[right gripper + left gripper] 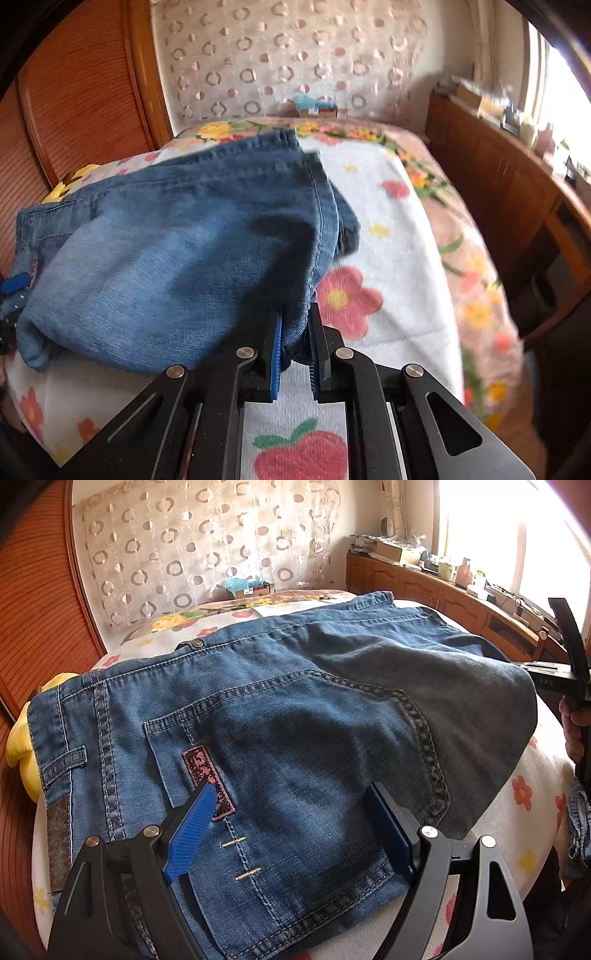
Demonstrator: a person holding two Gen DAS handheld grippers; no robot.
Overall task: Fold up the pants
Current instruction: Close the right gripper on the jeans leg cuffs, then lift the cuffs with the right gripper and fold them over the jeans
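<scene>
Pants [280, 716] on bed (floral sheet [384, 229]): L gripper [291, 827] spread wide over back pocket; R gripper [295, 328] clamps leg fold.

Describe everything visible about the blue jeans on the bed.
The blue denim jeans lie folded on the white flower-print bed cover, back side up. A stitched back pocket with a dark red patch and a metal waistband button show. The fabric looks faded and soft. The open left gripper sits over the pocket area; whether it touches is unclear. The right gripper is shut on a folded edge of the legs, lifting it slightly.
</scene>
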